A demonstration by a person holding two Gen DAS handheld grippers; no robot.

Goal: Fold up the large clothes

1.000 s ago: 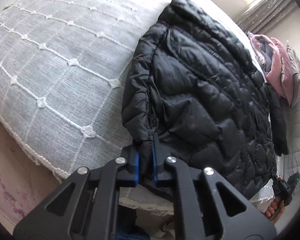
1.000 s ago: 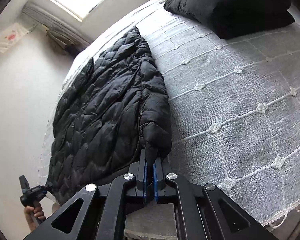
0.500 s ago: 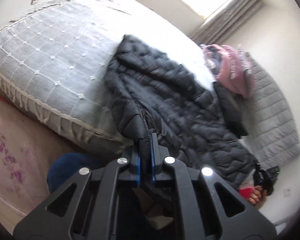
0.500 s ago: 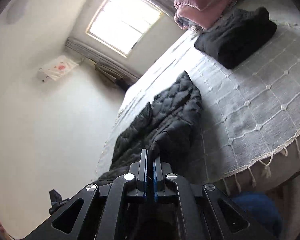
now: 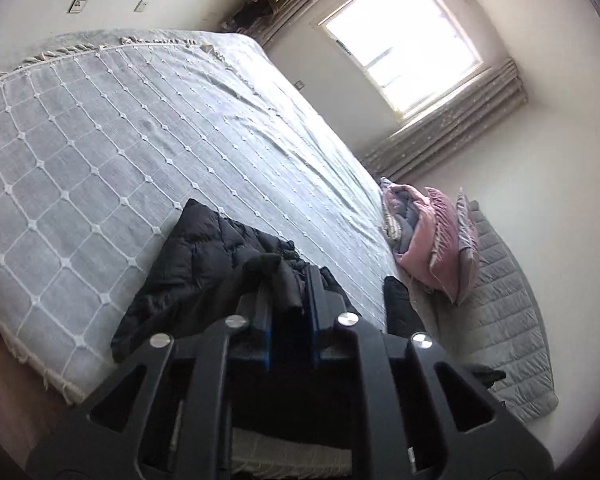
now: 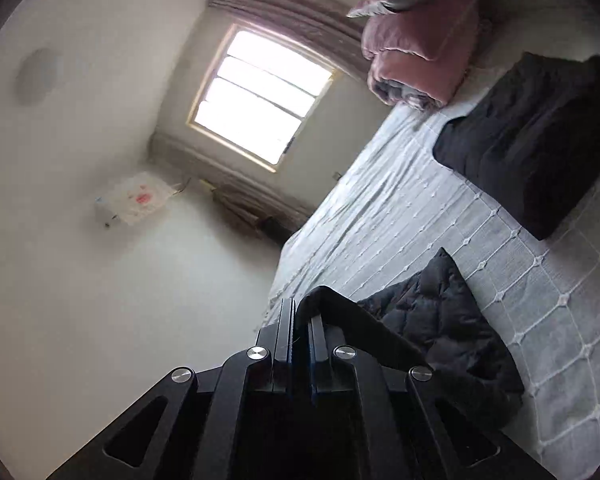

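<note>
Your left gripper (image 5: 288,280): jaws just opening a little, fold of black puffer jacket (image 5: 196,264) caught between pads. Your right gripper (image 6: 300,316): jaws eased apart slightly, jacket hem pinched between them (fabric drapes over right finger). Jacket lifted at both grips, rest bunched on grey bedspread (image 5: 100,140) near bed's edge.
</note>
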